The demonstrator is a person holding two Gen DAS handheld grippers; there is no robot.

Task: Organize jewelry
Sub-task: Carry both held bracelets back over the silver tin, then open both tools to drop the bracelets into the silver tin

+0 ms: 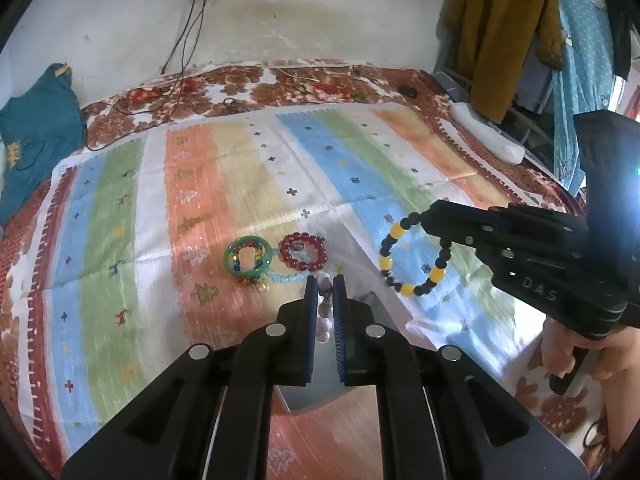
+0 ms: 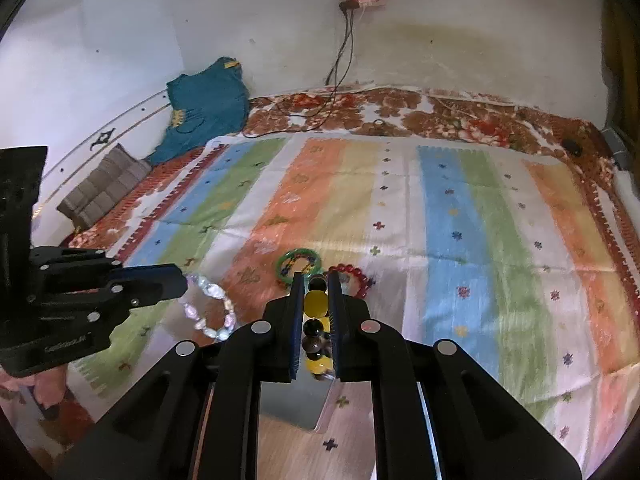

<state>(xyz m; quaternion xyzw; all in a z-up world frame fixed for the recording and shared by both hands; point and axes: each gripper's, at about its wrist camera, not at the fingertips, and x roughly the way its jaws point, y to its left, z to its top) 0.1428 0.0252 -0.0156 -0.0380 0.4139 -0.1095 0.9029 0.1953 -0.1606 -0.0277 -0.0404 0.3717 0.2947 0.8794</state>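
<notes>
While both hands carry a bracelet, here is how things stand:

Bed: a striped cloth (image 1: 248, 184) lies over a floral blanket (image 1: 280, 88); all the jewelry is on or above the cloth.

Right gripper (image 1: 426, 220): fingers closed on the yellow-and-black bead bracelet (image 1: 414, 258), which hangs from them clear of the cloth.

Left gripper (image 1: 324, 284): fingers nearly together, pinching the pale crystal bracelet (image 2: 210, 308), also lifted.

Left on the cloth: green bangle (image 1: 248, 258) with coloured beads inside it, dark red bead bracelet (image 1: 303, 252) just beside it, a light blue strand (image 1: 286, 278) under both.

Progress: judged midway; two pieces in hand and not yet placed, the cluster not yet sorted, no box or tray in view.
</notes>
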